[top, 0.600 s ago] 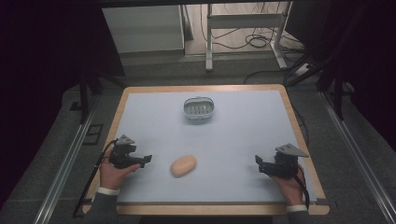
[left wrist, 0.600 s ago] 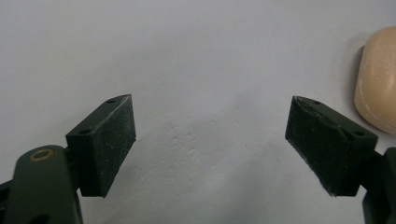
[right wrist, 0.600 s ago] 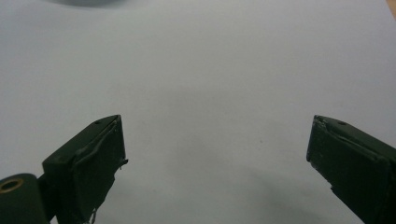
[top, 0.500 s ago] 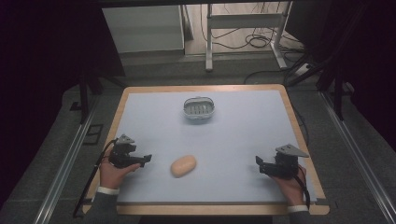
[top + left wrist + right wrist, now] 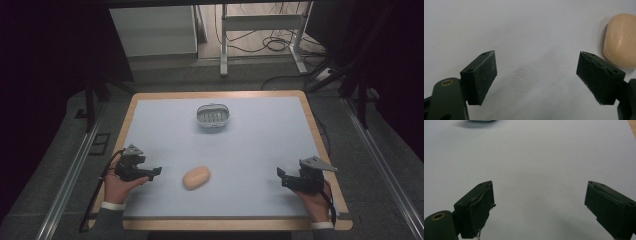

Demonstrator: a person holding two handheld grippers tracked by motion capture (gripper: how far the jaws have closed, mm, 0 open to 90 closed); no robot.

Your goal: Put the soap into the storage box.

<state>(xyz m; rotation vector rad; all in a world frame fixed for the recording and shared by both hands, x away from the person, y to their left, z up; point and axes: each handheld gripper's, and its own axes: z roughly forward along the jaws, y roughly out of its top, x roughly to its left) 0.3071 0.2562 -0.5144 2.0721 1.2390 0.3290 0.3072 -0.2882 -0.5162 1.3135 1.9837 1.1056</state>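
We are at the very start of the job, and we think the first step is to pick up the soap (image 5: pixel 196 177). It is a smooth, peach-colored oval lying flat on the pale blue table (image 5: pixel 260 150), and we will use it as our landmark for every place. Our left gripper (image 5: pixel 150 172) sits just to the left of the soap, near it but not touching it. Its two black jaws stand wide apart, and there is nothing between them but bare table. In the left gripper view the soap (image 5: pixel 621 40) peeks in just past the jaw on the right side of that view, so the gripper points a little beside it and not straight at it. Our right gripper (image 5: pixel 281 176) rests well off to the right of the soap, close to the wooden edge of the table. Its jaws are wide apart too, and they hold nothing and touch nothing. Far behind the soap, near the back of the table, stands a small white soap dish (image 5: pixel 213 115) with ridges inside. We guess the soap should go there in the end. For the next move, we think the left gripper has to slide toward the soap until one jaw is on each side of it. Then the jaws must close slowly and softly, because a smooth rounded soap could slip out and skid away.
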